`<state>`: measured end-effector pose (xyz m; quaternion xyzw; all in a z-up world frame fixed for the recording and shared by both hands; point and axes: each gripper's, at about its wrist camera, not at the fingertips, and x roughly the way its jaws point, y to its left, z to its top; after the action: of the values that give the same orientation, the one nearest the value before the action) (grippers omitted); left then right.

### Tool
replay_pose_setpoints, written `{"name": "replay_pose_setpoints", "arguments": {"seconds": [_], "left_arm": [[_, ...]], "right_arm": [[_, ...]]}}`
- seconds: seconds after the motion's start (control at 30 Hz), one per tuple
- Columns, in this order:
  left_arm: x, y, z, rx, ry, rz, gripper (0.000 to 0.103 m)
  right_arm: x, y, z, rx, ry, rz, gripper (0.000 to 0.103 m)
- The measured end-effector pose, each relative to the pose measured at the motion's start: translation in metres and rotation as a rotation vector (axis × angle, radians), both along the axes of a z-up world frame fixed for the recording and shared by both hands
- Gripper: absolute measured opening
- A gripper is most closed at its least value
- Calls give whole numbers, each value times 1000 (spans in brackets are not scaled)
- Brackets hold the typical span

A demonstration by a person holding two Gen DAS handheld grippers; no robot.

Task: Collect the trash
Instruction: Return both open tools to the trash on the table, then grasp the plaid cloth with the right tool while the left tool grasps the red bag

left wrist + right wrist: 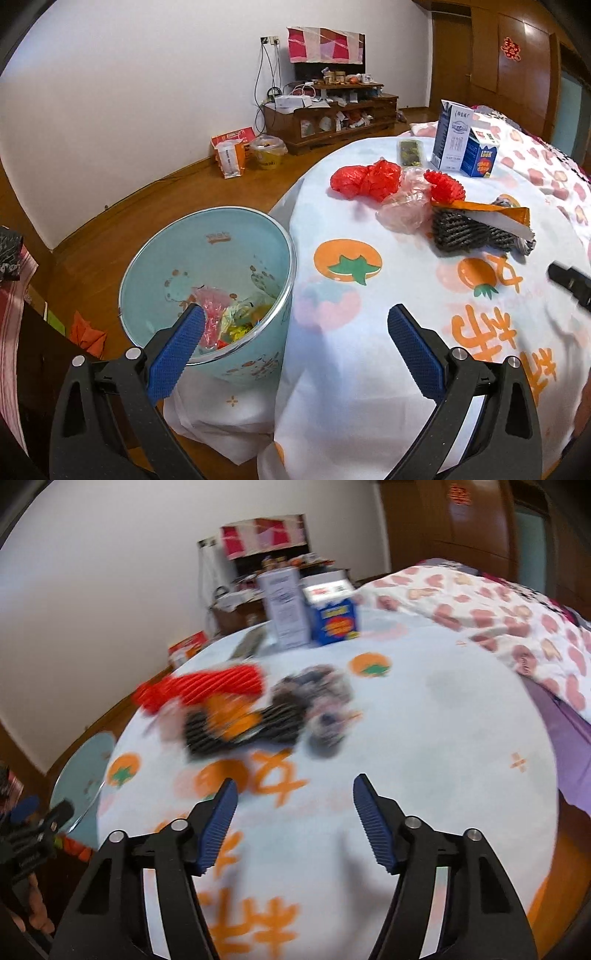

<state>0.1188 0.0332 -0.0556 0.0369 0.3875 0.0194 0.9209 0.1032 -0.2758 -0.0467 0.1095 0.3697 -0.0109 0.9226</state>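
Note:
A light blue trash bin point(207, 258) stands on the floor left of the cloth-covered table point(369, 332), with several wrappers inside. On the table lie a red plastic bag point(364, 180), a clear pinkish bag point(406, 210), red foam netting point(445, 186), dark foam netting point(465, 232) and an orange wrapper point(491, 216). My left gripper point(295, 325) is open and empty at the bin's rim. My right gripper point(293, 805) is open and empty over the table, short of the blurred trash pile point(258, 709); it also shows at the right of the left wrist view point(570, 282).
Two cartons, a tall one point(452, 138) and a blue one point(480, 155), stand at the table's far side next to a dark packet point(410, 151). A quilt with pink hearts point(498, 616) lies at right. A wooden cabinet point(332, 114) and boxes stand by the far wall.

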Motion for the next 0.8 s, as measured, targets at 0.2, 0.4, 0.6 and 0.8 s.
{"name": "replay_pose_setpoints", "arguments": {"seconds": [0.2,0.4,0.6,0.8], "left_arm": [[20,1,3,12,-22,-11,96],[69,-6,15,2,-47,-41,96],[122,-28,25,11,-95,-124,96],[178,-48,15,-77,-28,-135,96]], "right_arm": [[35,-32,7,-17,4,-58,56],[85,-32,-1,-59,46,-14,54],[120,-30,-27,-63,138,56,45],[123,-37,-39,-10,161,98,22]]}}
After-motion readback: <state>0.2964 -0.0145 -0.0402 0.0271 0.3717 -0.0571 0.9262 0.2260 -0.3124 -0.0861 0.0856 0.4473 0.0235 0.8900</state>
